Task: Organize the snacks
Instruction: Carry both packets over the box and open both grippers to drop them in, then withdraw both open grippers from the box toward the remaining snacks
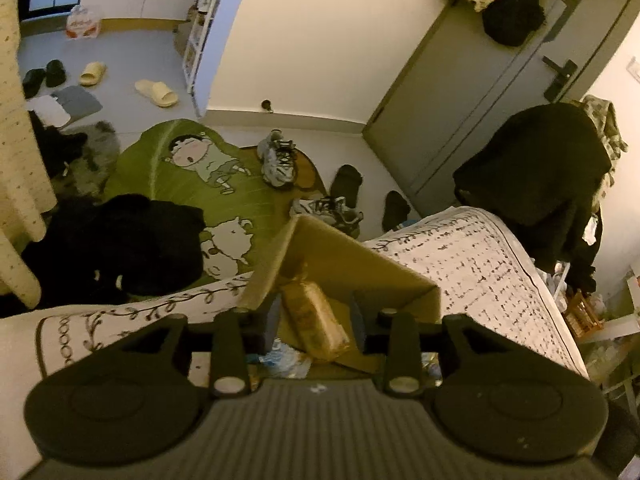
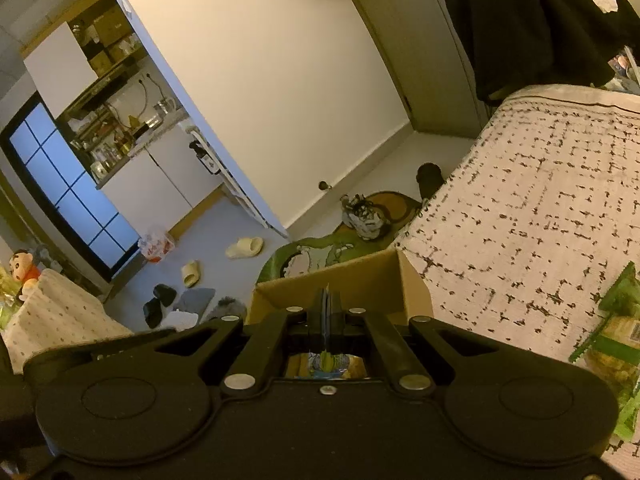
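Note:
An open cardboard box (image 1: 352,256) stands on the patterned tablecloth (image 1: 472,264). Inside it lies an orange-brown snack pack (image 1: 316,320), and blue-white wrappers (image 1: 286,360) lie under it. My left gripper (image 1: 316,312) is open above the box, its fingers either side of the orange-brown pack without touching it. In the right wrist view my right gripper (image 2: 328,312) is shut on the thin edge of a blue and yellow snack bag (image 2: 328,364), held over the same box (image 2: 360,280). A green snack pack (image 2: 612,336) lies on the cloth at the right.
The table edge drops to a floor with a green cartoon rug (image 1: 192,176), sneakers (image 1: 280,160), slippers (image 1: 156,92) and dark clothes (image 1: 120,240). A coat-draped chair (image 1: 544,172) stands beyond the table's far right. A door (image 1: 472,92) is behind.

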`<state>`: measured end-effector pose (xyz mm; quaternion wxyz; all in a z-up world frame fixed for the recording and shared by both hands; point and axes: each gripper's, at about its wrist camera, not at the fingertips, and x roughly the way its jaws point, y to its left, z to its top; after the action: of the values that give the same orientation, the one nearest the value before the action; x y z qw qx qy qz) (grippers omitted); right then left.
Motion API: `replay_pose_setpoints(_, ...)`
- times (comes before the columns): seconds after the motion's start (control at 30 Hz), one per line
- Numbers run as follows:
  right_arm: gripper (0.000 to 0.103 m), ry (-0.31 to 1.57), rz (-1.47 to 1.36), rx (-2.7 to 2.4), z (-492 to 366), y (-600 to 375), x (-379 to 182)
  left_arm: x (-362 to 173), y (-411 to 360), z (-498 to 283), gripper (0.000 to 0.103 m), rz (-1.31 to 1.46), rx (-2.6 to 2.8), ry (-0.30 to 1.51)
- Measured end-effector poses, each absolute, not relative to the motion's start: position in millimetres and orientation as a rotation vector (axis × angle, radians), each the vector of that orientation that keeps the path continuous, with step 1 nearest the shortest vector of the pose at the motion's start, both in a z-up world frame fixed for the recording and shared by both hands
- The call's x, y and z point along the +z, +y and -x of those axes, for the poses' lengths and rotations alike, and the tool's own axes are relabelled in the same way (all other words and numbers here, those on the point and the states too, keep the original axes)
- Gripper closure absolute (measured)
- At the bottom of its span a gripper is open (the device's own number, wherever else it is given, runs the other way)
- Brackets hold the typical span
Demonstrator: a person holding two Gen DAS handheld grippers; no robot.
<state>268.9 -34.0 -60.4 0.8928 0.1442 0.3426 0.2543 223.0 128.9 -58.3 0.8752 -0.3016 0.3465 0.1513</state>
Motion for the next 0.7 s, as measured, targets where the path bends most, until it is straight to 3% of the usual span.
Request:
replay_pose_setpoints(0.13,0.096,0.688,-0.33,0.559,-266,-32,-56,-57,130,-213,0.057,0.626,0.329,0.73)
replay_pose_setpoints(0.2,0.087,0.679,-0.336,0.546,-264,-34,-55,-55,129,-209,0.055,0.621,0.323,0.732)
replay_pose_setpoints(0.33,0.079,0.688,-0.338,0.515,-257,-45,-54,-49,125,-200,0.038,0.613,0.329,0.726)
replay_pose_setpoints(0.43,0.065,0.685,-0.321,0.49,-248,-57,-48,-44,120,-194,0.026,0.602,0.336,0.718)
replay_pose_setpoints(0.5,0.051,0.668,-0.323,0.483,-242,-68,-42,-42,116,-192,0.024,0.587,0.336,0.718)
replay_pose_setpoints(0.63,0.045,0.66,-0.32,0.445,-238,-88,-35,-38,109,-184,0.023,0.569,0.331,0.715)
replay_pose_setpoints(0.7,0.036,0.66,-0.328,0.436,-236,-98,-34,-35,103,-180,0.021,0.561,0.333,0.714)
